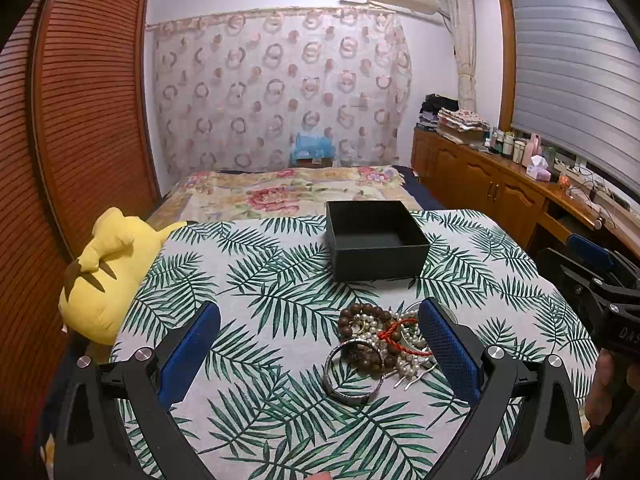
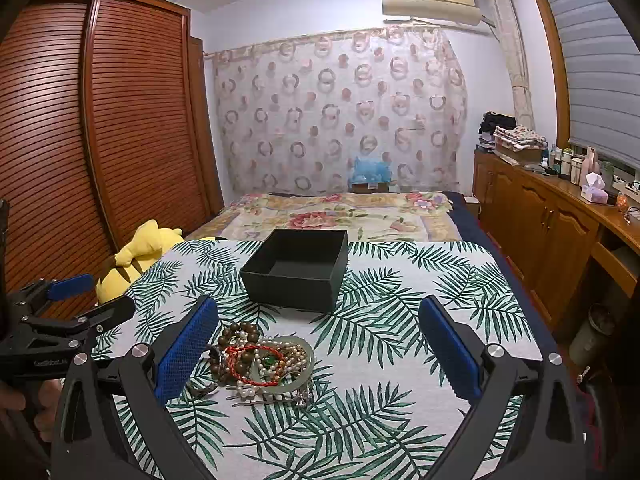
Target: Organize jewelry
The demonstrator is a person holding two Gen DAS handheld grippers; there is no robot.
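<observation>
Jewelry lies in one tangled pile on the leaf-print cloth, and nothing has yet been lifted from it. From the left gripper outward: its blue pads stand as wide apart as they go, with nothing between them that they touch; the pile sits just inside the right-hand pad in the left wrist view, a metal bangle at its near edge, brown wooden beads at the far edge, and pearls and a red cord knotted through the middle. The right gripper is equally wide and empty; in its own view the pile lies just beside its left pad, with a pale jade bangle on the pile's right side and hairpins at the near edge. Beyond the pile, near but apart from it, stands the open black box, which looks empty. Both grippers hover short of the pile, angled downward. Judging by this, the task is at its start: the step in hand is choosing and reaching for a first piece. The next move calls for lowering one gripper onto a piece that lies free at the edge, probably a bangle, and closing on it alone, since the strands are interlaced and a careless pinch could drag the whole heap.
</observation>
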